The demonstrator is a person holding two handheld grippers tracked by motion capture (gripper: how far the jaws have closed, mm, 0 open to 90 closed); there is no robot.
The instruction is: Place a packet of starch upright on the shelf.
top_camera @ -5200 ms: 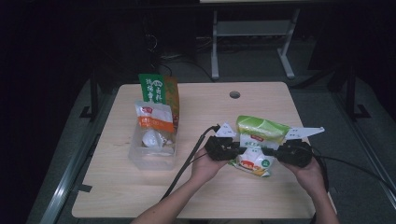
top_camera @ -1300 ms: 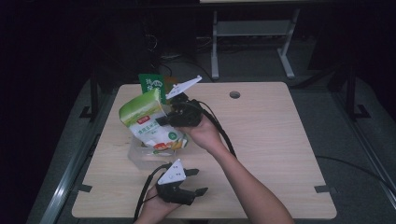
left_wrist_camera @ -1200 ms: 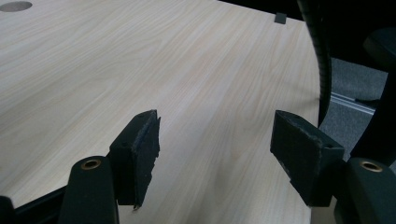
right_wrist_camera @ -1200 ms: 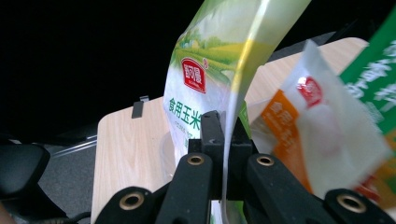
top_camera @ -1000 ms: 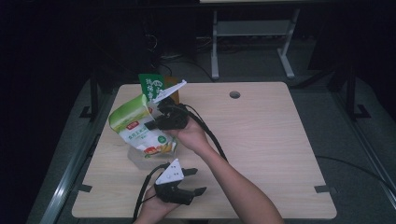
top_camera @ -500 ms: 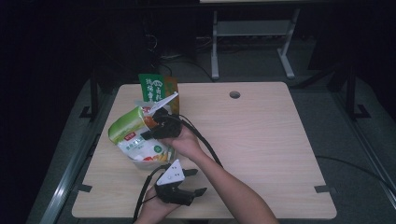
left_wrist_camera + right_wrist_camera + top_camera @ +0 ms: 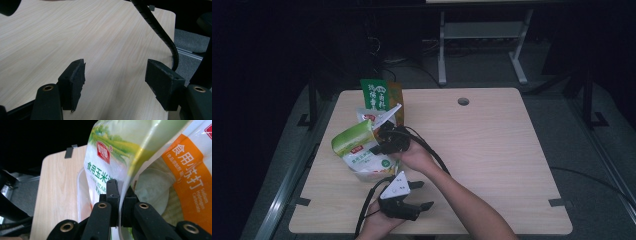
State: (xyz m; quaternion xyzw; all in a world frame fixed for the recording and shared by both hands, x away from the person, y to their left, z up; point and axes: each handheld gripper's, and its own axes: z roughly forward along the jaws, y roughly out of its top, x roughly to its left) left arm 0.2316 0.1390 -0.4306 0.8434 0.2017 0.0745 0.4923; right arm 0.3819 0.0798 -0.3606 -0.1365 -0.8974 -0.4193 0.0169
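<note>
While the right gripper (image 7: 379, 146) pinched the starch bag (image 7: 357, 147) at left of centre in the high view, over a clear tub (image 7: 80, 192), the left gripper (image 7: 418, 195) rested at lower centre, jaws spread and empty.

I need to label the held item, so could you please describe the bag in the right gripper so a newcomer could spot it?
Look at the table's left half, where a clear bin holds packets. The green-topped bag leans out over the bin's left edge, pinched by the right gripper. Its neighbours are an orange-striped packet and an upright green box.
</note>
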